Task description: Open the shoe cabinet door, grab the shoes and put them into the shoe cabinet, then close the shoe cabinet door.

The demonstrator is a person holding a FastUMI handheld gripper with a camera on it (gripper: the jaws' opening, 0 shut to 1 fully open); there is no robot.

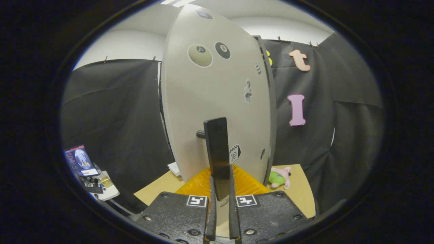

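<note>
The shoe cabinet's white door point(210, 101), dotted with stickers, stands tall right in front of me. Its dark side edge point(270, 101) shows along the right. A black upright bar handle point(217, 152) sticks out from the door on a short post. My gripper point(222, 206) is shut on the lower end of this handle, with the two thin fingers point(212, 210) pressing on it from either side.
An orange ridged surface point(200, 184) lies at the door's foot on a wooden table point(300, 193). A green and pink plush toy point(279, 177) sits to the right of the door. A small white object point(174, 168) lies left of it. Far left, a screen point(79, 161) glows over some clutter.
</note>
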